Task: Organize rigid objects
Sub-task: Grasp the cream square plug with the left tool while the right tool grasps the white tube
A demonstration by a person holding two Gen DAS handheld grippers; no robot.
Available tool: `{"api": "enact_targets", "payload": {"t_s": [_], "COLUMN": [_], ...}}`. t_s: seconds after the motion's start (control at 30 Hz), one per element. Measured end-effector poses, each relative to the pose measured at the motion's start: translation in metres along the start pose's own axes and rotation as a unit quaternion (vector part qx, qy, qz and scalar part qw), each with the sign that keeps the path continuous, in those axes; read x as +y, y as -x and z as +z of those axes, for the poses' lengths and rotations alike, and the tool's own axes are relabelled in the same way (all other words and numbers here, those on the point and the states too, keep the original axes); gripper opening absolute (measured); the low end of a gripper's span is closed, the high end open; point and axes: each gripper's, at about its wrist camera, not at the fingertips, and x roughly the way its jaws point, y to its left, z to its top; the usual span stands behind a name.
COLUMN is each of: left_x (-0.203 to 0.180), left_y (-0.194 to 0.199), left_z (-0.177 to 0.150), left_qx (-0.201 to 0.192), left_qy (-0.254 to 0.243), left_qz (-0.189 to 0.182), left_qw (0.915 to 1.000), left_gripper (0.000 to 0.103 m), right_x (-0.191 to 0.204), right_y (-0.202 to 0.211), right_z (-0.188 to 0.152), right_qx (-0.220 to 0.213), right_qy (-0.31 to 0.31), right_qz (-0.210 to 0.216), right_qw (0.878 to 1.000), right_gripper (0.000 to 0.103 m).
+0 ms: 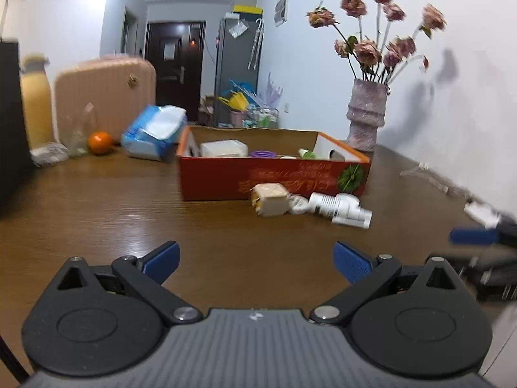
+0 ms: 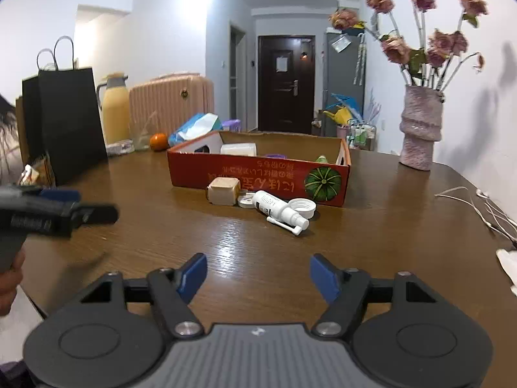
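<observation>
While over the near table edge:
Left gripper (image 1: 257, 260): jaws wide apart, empty.
Right gripper (image 2: 258, 278): jaws apart (nothing between).
White plastic spray bottle (image 2: 278, 208): lying beside red cardboard box (image 2: 258, 174).

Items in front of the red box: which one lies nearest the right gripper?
The white spray bottle, lying on its side with its nozzle toward the right gripper. The beige cube, small round lid and white cap sit closer to the box.

Brown wood-grain table (image 2: 226, 245), cluttered far half.
On it: red cardboard box (image 2: 258, 174), beige cube (image 2: 223, 190), white spray bottle (image 2: 278, 208), vase (image 2: 418, 129), orange (image 2: 158, 142), black paper bag (image 2: 71, 119).
</observation>
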Motion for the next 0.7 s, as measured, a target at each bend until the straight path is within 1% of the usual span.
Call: {"api": "enact_targets", "payload": {"t_s": [0.03, 0.07, 0.13, 0.2, 0.27, 0.33, 0.4, 0.5, 0.63, 0.67, 0.7], "left_x": [0.001, 0.001, -0.001, -0.008, -0.016, -0.02, -0.022, -0.022, -0.017, -0.014, -0.01], "left_y": [-0.012, -0.027, -0.053, -0.081, -0.105, -0.129, -0.152, -0.173, -0.189, -0.191, -0.192], "left_z": [0.006, 0.012, 0.022, 0.032, 0.039, 0.042, 0.045, 0.048, 0.048, 0.048, 0.049], "left_qx": [0.004, 0.008, 0.02, 0.023, 0.027, 0.033, 0.046, 0.05, 0.055, 0.058, 0.059], "left_qy": [0.01, 0.014, 0.008, -0.018, -0.046, -0.063, -0.069, -0.069, -0.068, -0.06, -0.051], "left_qz": [-0.007, -0.017, -0.023, -0.037, -0.034, -0.035, -0.038, -0.045, -0.05, -0.054, -0.061], "left_qw": [0.9999, 0.9997, 0.9995, 0.9989, 0.998, 0.9969, 0.9959, 0.9953, 0.9949, 0.995, 0.9951], "left_gripper": [0.103, 0.103, 0.103, 0.101, 0.098, 0.087, 0.081, 0.081, 0.079, 0.079, 0.077], "right_x": [-0.002, -0.005, -0.01, -0.017, -0.021, -0.026, -0.03, -0.034, -0.033, -0.033, -0.032], "right_y": [-0.006, -0.012, -0.027, -0.044, -0.062, -0.083, -0.104, -0.135, -0.164, -0.17, -0.176], "right_z": [0.004, 0.009, 0.021, 0.034, 0.046, 0.057, 0.066, 0.073, 0.077, 0.077, 0.076], "right_qx": [0.002, 0.003, 0.001, 0.006, 0.011, 0.021, 0.03, 0.047, 0.061, 0.064, 0.069], "right_qy": [0.006, 0.012, 0.026, 0.036, 0.051, 0.063, 0.068, 0.071, 0.07, 0.07, 0.07], "right_qz": [0.003, 0.005, 0.009, 0.013, 0.016, 0.023, 0.032, 0.046, 0.066, 0.07, 0.072], "right_qw": [1.0, 1.0, 1.0, 0.999, 0.998, 0.998, 0.997, 0.995, 0.993, 0.993, 0.993], "right_gripper": [0.064, 0.06, 0.059, 0.057, 0.056, 0.053, 0.046, 0.042, 0.037, 0.035, 0.036]}}
